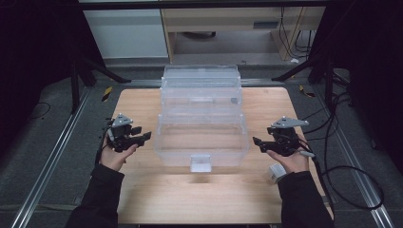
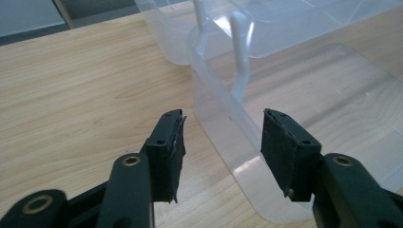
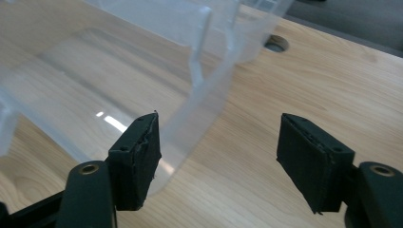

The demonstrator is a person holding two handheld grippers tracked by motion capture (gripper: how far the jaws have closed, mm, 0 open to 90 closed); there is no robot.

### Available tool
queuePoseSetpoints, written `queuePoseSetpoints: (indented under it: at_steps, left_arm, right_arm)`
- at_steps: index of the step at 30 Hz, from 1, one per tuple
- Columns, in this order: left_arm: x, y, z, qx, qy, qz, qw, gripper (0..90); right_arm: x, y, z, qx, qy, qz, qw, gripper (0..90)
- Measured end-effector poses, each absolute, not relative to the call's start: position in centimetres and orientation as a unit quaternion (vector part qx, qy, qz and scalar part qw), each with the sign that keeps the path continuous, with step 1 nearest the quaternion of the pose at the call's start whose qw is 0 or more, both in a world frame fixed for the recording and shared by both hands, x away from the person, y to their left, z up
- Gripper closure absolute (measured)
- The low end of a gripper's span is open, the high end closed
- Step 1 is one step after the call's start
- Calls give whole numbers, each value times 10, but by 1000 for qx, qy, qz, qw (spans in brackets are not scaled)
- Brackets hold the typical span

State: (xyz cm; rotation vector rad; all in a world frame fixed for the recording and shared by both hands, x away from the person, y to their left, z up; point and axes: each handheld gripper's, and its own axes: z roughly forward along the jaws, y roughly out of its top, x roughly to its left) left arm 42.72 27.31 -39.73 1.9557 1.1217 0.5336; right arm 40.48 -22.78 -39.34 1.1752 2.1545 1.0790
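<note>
Worktop (image 1: 142, 199) of pale wood carries a clear plastic box (image 1: 202, 137) at its middle, tiers stepping back from the near edge. Left gripper (image 1: 145, 137) hovers just beside the box's left wall, jaws wide apart and empty, bare wood beneath. Right gripper (image 1: 256, 141) sits off the right wall, jaws likewise open, nothing between them, free wood on its outer side.

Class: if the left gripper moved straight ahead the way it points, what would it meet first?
Probably the curved side wall of the clear plastic tiered box, directly ahead of the open left gripper; depth is uncertain.
</note>
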Motion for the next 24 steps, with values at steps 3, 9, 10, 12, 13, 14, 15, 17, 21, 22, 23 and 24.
queuePoseSetpoints:
  at_steps: [3, 9, 10, 12, 13, 14, 15, 17, 21, 22, 23, 24]
  left_arm:
    - [425, 283, -396, 765, 451, 218, 404, 467]
    - [422, 300, -403, 757, 470, 222, 396, 409]
    - [422, 302, -404, 757, 472, 223, 392, 409]
    - [423, 305, -409, 756, 478, 221, 388, 395]
    - [423, 305, -411, 758, 479, 221, 384, 389]
    - [424, 306, -413, 759, 480, 220, 380, 382]
    - [424, 306, -414, 759, 482, 219, 378, 382]
    - [425, 306, -417, 761, 484, 217, 375, 378]
    - [424, 305, -422, 763, 486, 216, 367, 368]
    - [423, 304, -424, 764, 486, 215, 365, 366]
    - [423, 304, -424, 764, 486, 215, 365, 363]
    - [423, 304, -424, 765, 486, 215, 364, 361]
  right_arm:
    - [401, -234, -394, 431, 784, 379, 235, 285]
    - [391, -251, -403, 460, 782, 352, 231, 239]
    - [390, -253, -404, 464, 781, 349, 231, 227]
    - [388, -256, -406, 469, 781, 341, 232, 199]
    - [386, -258, -407, 469, 782, 336, 235, 193]
    - [383, -260, -409, 474, 784, 325, 235, 173]
    - [383, -260, -409, 474, 784, 325, 235, 173]
    - [380, -262, -412, 479, 787, 313, 232, 166]
    - [373, -266, -417, 489, 791, 296, 219, 136]
    - [370, -267, -420, 495, 792, 287, 211, 119]
    - [370, -267, -420, 495, 792, 287, 211, 119]
    - [367, -268, -424, 499, 792, 282, 209, 104]
